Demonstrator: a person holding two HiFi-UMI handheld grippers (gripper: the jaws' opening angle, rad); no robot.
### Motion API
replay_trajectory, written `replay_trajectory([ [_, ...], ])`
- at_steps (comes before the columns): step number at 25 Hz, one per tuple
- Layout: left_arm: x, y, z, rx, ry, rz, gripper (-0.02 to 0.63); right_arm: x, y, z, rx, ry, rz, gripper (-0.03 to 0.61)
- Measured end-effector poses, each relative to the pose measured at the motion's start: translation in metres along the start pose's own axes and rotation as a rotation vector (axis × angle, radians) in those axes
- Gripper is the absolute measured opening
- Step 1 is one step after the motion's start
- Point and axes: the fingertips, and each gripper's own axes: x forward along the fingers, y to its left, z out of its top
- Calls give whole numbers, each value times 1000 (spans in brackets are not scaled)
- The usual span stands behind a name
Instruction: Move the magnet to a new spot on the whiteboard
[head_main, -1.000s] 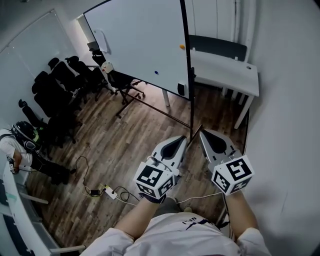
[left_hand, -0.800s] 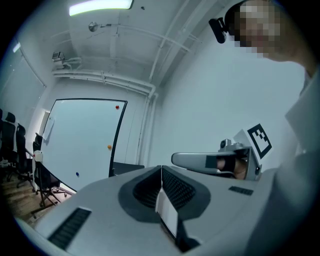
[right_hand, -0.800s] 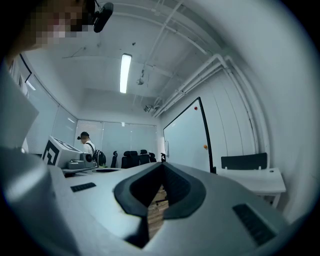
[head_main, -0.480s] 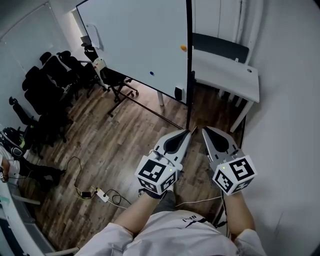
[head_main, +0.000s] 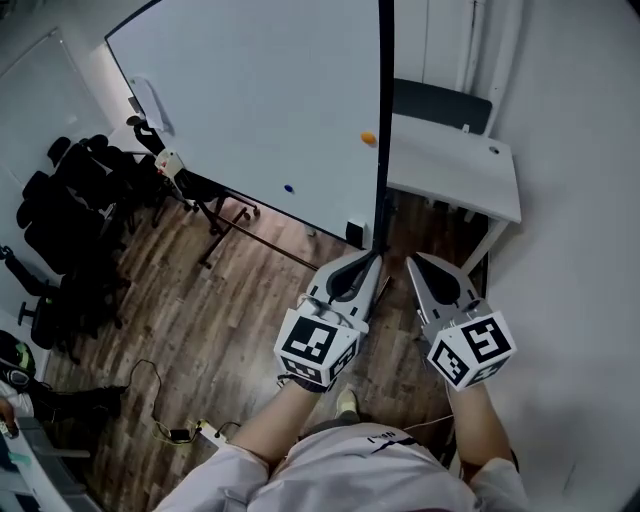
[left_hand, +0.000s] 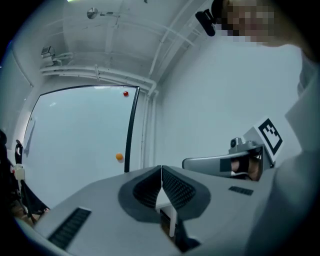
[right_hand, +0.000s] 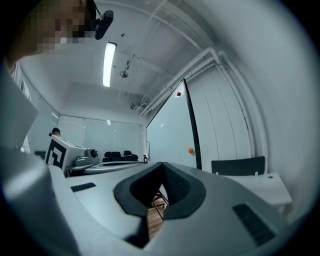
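- Nearest, the left gripper (head_main: 372, 262) is held level in front of the person, pointing at the board. Its own view shows the jaws pressed together with nothing between them.
- Just beside it, the right gripper (head_main: 413, 263) points the same way. In its view the jaw tips meet, and only the wooden floor (head_main: 230, 300) shows through the gap behind them, so it is empty too.
- Beyond the grippers' tips stands the whiteboard (head_main: 250, 100), upright on a wheeled stand. Both grippers are short of it and touch nothing.
- On the board, an orange magnet (head_main: 368, 138) sits close to the dark right edge, about mid-height. A blue magnet (head_main: 289, 187) sits lower and further left. The left gripper view also shows a red magnet (left_hand: 125, 93) near the top right corner.
- The task does not say which magnet is meant. The orange one lies most nearly in line with the grippers, so I judge it the likely one.
- Past the board's right edge is a white desk (head_main: 450, 170), and black chairs (head_main: 60, 230) are grouped far left.
- Progress: only the approach is under way. No magnet has been gripped. What is left is to reach the board, open one pair of jaws, take a magnet off, and set it on a bare patch.
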Motion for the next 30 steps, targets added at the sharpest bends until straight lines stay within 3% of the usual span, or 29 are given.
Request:
replay_trajectory([
  [5,45,51,13,55,-29,22,14,42,-22,12,-22,-9,-29,6],
  [11,90,82,18,113,-58,59,14,72,-49,14,-34,-6,-8,6],
  [17,134,114,22,178,-43,121,18,108,-80,25,-55,-25,68,6],
  [21,162,125,21,212,-23,151,111,126,-100,32,-60,-33,140,6],
  [30,193,154,14,251,6,250,138,159,-125,33,-40,-39,267,6],
])
